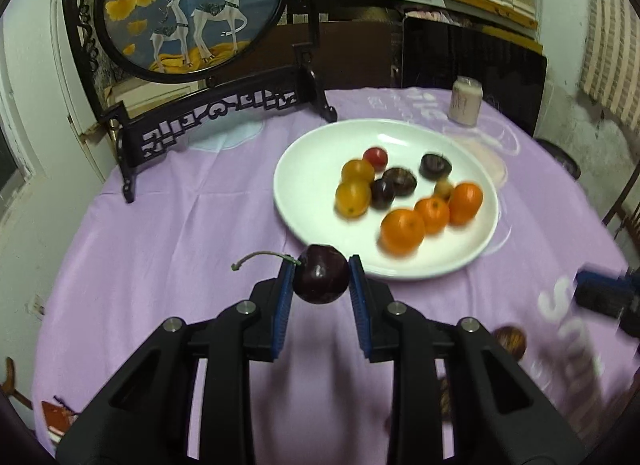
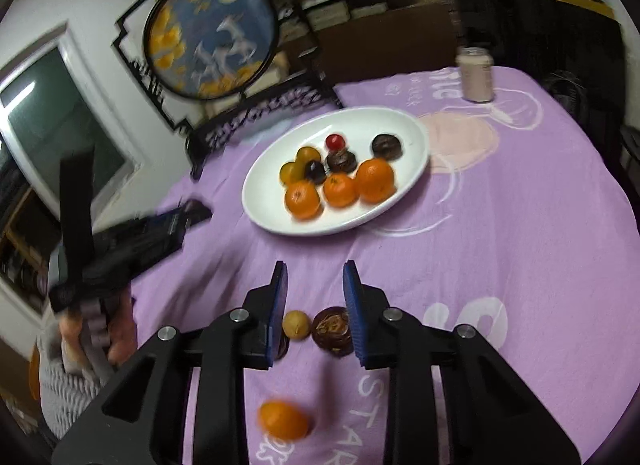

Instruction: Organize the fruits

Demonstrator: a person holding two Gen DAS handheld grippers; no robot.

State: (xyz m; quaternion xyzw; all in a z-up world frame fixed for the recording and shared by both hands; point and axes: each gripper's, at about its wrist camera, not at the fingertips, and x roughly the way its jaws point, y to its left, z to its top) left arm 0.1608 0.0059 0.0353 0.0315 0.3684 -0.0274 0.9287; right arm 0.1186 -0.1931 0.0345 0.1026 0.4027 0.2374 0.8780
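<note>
My left gripper is shut on a dark red cherry with a long stem, held above the purple cloth just in front of the white plate. The plate holds several fruits: oranges, yellow ones, dark ones and a red one. My right gripper stands open with nothing between its blue pads. Below it on the cloth lie a small yellow fruit, a dark brown wrinkled fruit and a blurred orange fruit. The plate lies beyond.
A black-framed round deer screen stands at the table's back left. A pale jar stands behind the plate. In the right wrist view a person's hand holds the blurred left gripper. The table edge curves close on both sides.
</note>
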